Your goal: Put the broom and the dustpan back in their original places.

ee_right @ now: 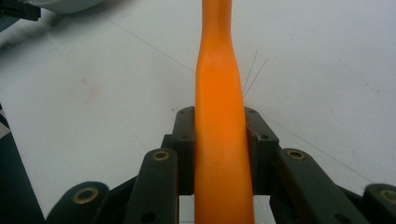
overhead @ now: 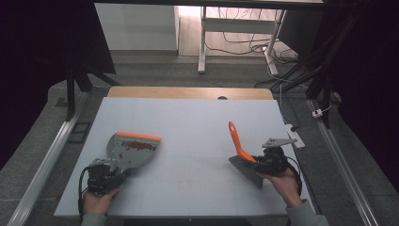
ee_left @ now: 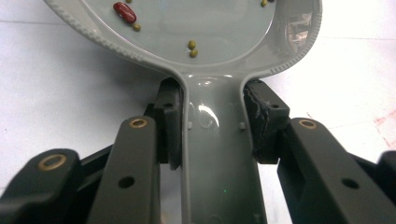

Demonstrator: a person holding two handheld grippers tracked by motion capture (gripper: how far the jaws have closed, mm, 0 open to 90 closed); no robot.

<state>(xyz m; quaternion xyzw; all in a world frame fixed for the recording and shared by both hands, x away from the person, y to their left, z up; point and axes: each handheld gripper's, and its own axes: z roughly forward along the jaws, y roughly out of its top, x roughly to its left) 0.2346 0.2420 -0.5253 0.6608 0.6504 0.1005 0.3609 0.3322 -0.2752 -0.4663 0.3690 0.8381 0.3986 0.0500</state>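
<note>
A grey dustpan [overhead: 131,149] with an orange front lip lies on the white table [overhead: 188,122] at the left, holding a line of red beans [overhead: 139,145]. My left gripper [overhead: 110,172] is shut on the dustpan's handle [ee_left: 219,154]; its pan [ee_left: 196,28] carries a red bean and small green ones. At the right, my right gripper [overhead: 263,162] is shut on the orange handle [ee_right: 222,140] of a hand brush [overhead: 242,157], whose grey bristles [overhead: 247,170] rest on the table while the handle [overhead: 234,134] sticks up toward the far side.
A faint reddish smear [overhead: 181,181] marks the table between the two tools. A wooden strip [overhead: 188,92] runs along the table's far edge. Metal rails [overhead: 47,165] flank both sides, with desk legs and cables [overhead: 263,44] on the floor beyond.
</note>
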